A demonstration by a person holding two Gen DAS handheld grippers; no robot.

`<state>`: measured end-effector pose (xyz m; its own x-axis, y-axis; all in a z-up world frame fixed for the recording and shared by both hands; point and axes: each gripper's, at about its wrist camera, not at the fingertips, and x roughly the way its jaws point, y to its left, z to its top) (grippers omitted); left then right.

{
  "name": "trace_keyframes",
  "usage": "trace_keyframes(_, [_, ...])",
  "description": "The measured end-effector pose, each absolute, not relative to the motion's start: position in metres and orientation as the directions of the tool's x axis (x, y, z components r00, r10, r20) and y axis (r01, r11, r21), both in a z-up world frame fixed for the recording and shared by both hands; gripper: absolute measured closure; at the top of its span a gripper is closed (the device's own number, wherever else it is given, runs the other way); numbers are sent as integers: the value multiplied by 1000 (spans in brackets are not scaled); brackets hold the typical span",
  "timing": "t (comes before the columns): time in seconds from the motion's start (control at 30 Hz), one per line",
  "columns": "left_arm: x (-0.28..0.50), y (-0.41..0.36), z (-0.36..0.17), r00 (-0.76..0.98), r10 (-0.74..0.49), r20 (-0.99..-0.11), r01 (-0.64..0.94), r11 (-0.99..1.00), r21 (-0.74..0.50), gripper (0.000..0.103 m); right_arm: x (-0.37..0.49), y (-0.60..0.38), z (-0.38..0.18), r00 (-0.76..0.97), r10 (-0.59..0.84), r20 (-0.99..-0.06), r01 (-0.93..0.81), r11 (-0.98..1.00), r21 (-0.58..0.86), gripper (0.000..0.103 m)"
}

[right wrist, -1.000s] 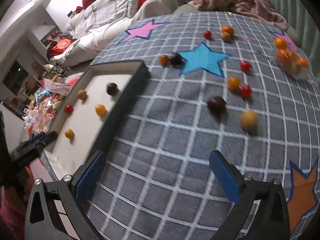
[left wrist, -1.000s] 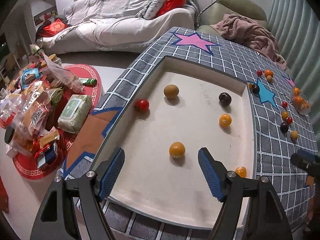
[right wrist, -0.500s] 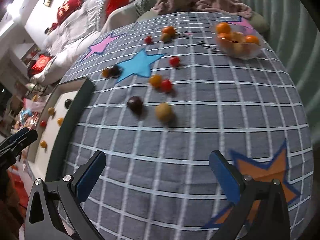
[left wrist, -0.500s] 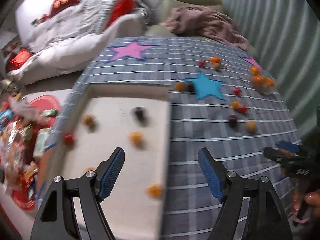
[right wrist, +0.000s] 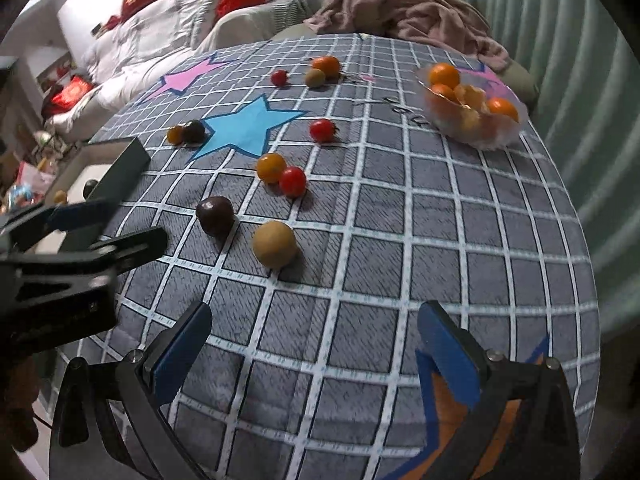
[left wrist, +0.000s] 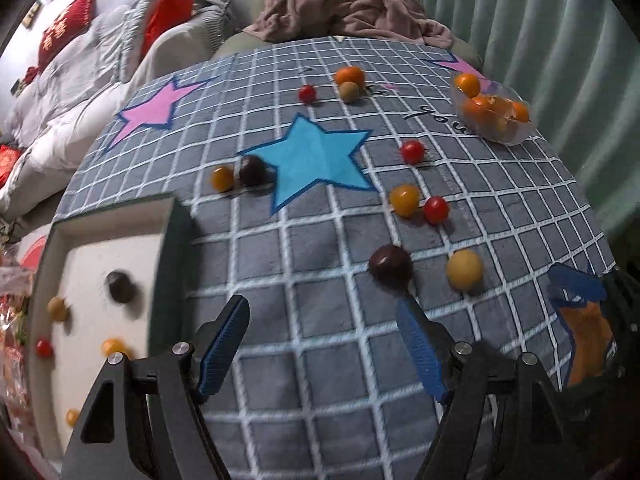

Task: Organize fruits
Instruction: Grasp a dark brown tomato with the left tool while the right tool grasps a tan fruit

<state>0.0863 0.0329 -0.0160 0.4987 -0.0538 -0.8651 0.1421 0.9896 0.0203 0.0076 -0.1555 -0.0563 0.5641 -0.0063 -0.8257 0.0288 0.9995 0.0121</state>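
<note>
Loose fruits lie on the grey checked mat (left wrist: 320, 264). Nearest are a dark plum (left wrist: 390, 266) (right wrist: 215, 215) and a tan round fruit (left wrist: 464, 269) (right wrist: 275, 244). Beyond them an orange tomato (right wrist: 271, 167) touches a red tomato (right wrist: 293, 181). My left gripper (left wrist: 322, 340) hovers open over the mat, with the plum just past its right fingertip. My right gripper (right wrist: 316, 344) is open and empty, and the tan fruit is a little ahead of it. A white-floored tray (left wrist: 172, 248) at the left holds several small fruits.
A clear bowl (right wrist: 472, 108) of oranges stands at the far right of the mat. More small fruits sit around the blue star (left wrist: 316, 164). A sofa, a pink blanket (left wrist: 352, 4) and a curtain lie beyond. The left gripper's fingers (right wrist: 100, 232) show at the right wrist view's left edge.
My left gripper swung right from above the tray to over the mat near the plum. My right gripper shifted right and closer to the tan fruit. Both stayed open.
</note>
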Motion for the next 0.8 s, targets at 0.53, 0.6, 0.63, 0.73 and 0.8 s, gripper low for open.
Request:
trace_keyframes(0.53, [116, 1, -34, 483, -124, -867, 230, 973, -11, 26, 30, -137, -64, 611, 4, -792, -82, 995, -58, 42])
trace_keyframes(0.6, [116, 1, -35, 487, -128, -864, 224, 975, -19, 27, 29, -138, -63, 615, 17, -788, -87, 995, -47, 59])
trace_keyframes(0.63, [117, 1, -34, 488, -131, -863, 221, 975, -23, 36, 28, -137, -63, 621, 16, -784, -91, 994, -52, 69])
trace_keyframes(0.73, [117, -1, -36, 472, -161, -867, 237, 970, -51, 52, 22, -139, -62, 624, 15, -781, -96, 994, -58, 76])
trace_keyframes(0.8, [114, -3, -35, 469, -181, -865, 255, 965, -64, 63, 17, -142, -62, 624, 16, -782, -95, 994, -56, 76])
